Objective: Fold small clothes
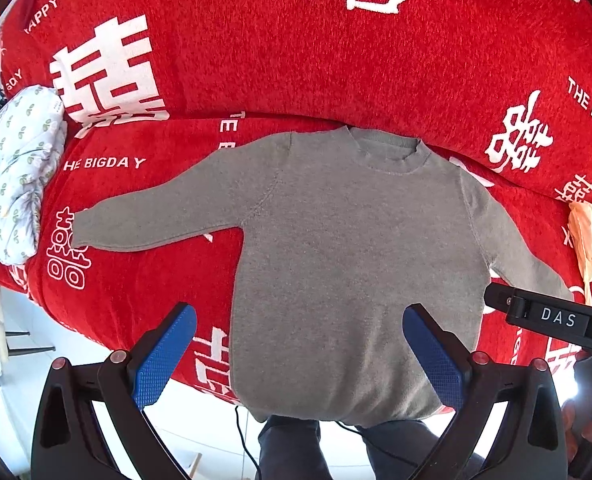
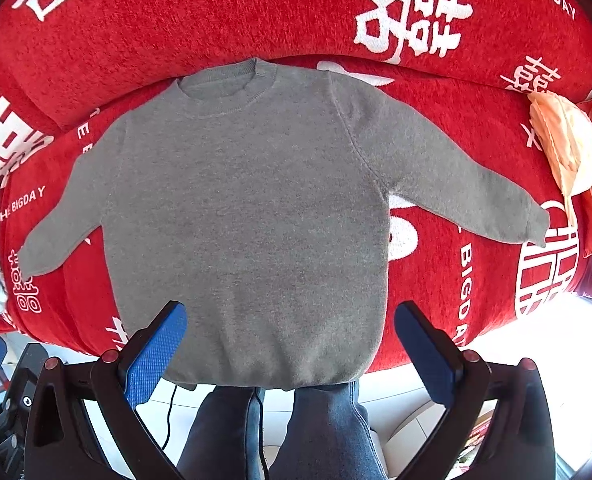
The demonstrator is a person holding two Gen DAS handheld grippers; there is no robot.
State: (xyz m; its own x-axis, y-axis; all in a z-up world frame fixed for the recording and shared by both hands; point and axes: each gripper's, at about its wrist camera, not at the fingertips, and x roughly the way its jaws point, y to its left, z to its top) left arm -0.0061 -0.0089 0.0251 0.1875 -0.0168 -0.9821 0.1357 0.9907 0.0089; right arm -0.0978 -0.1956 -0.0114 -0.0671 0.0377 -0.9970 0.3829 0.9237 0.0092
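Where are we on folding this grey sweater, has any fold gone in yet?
Done: the grey sweater lies spread flat, front up, on the red sofa cover, both sleeves out to the sides. In hand: nothing; the left gripper and right gripper are both open above the hem, with no visible grasp. Left: every fold, sleeves and body. A floral garment and a peach one lie at the sides.

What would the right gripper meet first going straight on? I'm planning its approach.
Probably the lower body of the grey sweater, lying flat on the red cover. The right gripper is open, nothing between; depth is unclear.
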